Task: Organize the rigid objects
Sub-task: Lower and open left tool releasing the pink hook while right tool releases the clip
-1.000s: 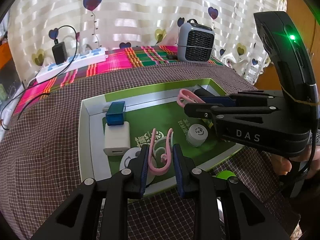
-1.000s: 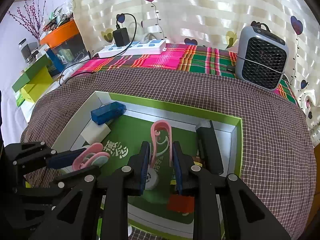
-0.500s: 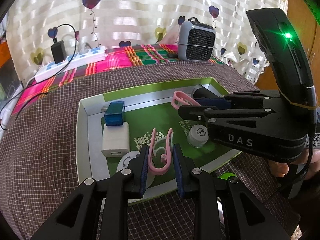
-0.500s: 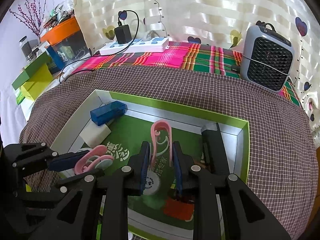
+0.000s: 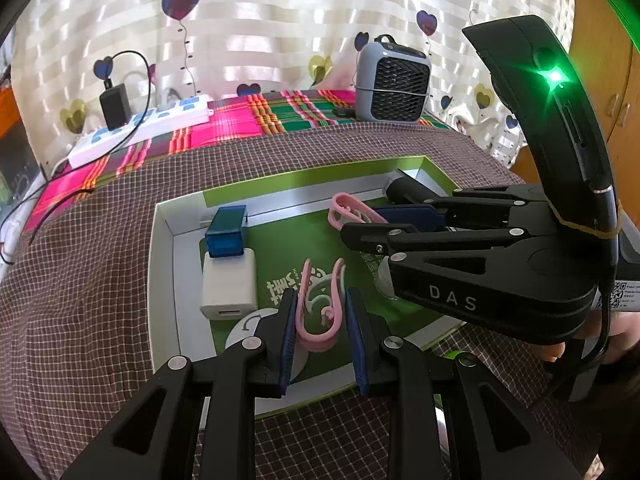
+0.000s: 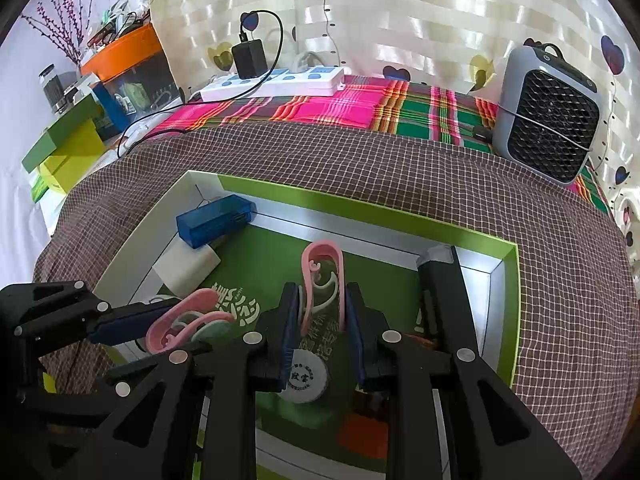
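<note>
**Twin pink clips held over green tray**

Low in the frame, a pink clip (image 5: pixel 320 312) sits clamped in the left gripper (image 5: pixel 320 320). At centre, the right gripper (image 6: pixel 320 320) pinches a second pink clip (image 6: pixel 324 280) above the green tray (image 6: pixel 508 280), where a blue box (image 6: pixel 216 220) leans on a white charger (image 6: pixel 186 266).

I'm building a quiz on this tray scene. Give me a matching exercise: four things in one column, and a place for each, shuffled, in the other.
Things:
1. blue box
2. white charger
3. fan
4. pink clip

Places:
A. held in the right gripper
B. on the plaid cloth, outside the tray
C. far left corner of the tray
D. just in front of the blue box

Pairs: 1-C, 2-D, 3-B, 4-A
</note>
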